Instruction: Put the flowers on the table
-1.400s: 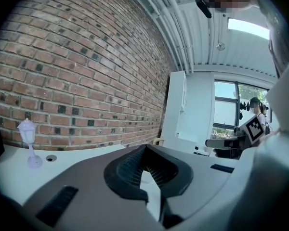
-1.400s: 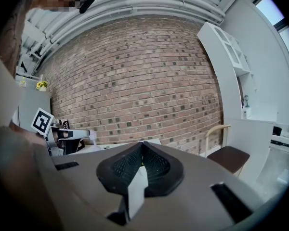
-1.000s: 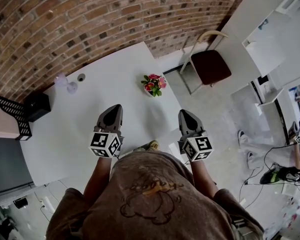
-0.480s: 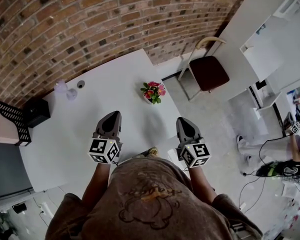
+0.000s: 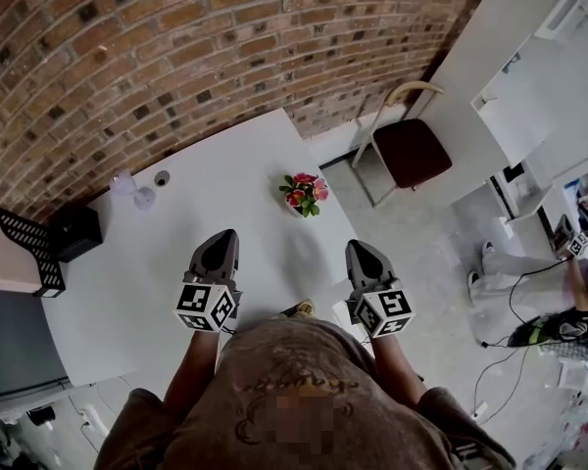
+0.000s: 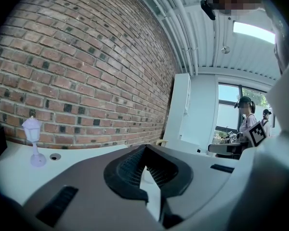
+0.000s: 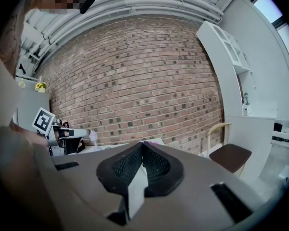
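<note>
Little is changing over the last second. Both grippers are staying low over the near edge of the surface [image 5: 225, 164], drifting only slightly, and the flowers [image 5: 303, 192] are sitting where they sat before.

- The left gripper [image 5: 220, 238] is keeping its jaws clenched tip to tip with nothing between them. Seen along its own jaws, this gripper [image 6: 144, 149] is showing its ribbed pads meeting, with only bare surface beyond.
- The right gripper [image 5: 362, 250] is likewise holding its jaws pressed together and carrying nothing. Its own view is showing the same closed tips [image 7: 143, 145].
- The flowers are standing upright on the surface, well ahead of both sets of jaws. They are between the two lines of aim and nearer the right gripper's side. Neither set of jaws is touching them.
- A small lilac lamp [image 5: 135, 177] is standing far ahead and left of the left jaws.
- A chair [image 5: 410, 145] is standing ahead and right of the right jaws, off the surface.

Reading: the flowers are already resting on the surface and both grippers are hanging back empty. The placing is looking done, and the grippers seem to be idling rather than starting another reach
</note>
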`<state>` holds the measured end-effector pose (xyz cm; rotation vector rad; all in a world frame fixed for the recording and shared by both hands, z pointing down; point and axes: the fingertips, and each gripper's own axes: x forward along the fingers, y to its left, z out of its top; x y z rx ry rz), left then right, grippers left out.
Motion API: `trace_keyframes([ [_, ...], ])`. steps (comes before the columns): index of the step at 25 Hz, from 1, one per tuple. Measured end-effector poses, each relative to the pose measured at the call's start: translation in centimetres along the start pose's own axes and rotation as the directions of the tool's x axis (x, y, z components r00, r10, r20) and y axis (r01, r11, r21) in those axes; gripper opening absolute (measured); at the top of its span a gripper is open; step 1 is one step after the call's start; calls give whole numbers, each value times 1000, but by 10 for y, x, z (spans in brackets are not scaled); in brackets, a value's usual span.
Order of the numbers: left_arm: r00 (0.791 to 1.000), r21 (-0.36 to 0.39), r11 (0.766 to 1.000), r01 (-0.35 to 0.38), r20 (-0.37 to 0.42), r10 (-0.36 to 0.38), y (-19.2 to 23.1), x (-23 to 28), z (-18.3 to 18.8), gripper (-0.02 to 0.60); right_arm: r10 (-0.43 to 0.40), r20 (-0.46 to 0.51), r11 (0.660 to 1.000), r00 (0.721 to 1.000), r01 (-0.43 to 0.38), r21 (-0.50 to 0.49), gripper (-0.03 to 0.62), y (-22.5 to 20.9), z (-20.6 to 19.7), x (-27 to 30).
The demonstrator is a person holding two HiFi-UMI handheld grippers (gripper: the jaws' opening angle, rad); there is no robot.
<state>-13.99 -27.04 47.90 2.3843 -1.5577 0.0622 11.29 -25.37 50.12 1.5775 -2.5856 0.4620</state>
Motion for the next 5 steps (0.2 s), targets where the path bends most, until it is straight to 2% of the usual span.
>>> trace_keyframes([
  [5,1000,-1,1000,0,2,0,0,0,-1,20,3,-4,1000,1000,-3,4,2,1,-2,0],
])
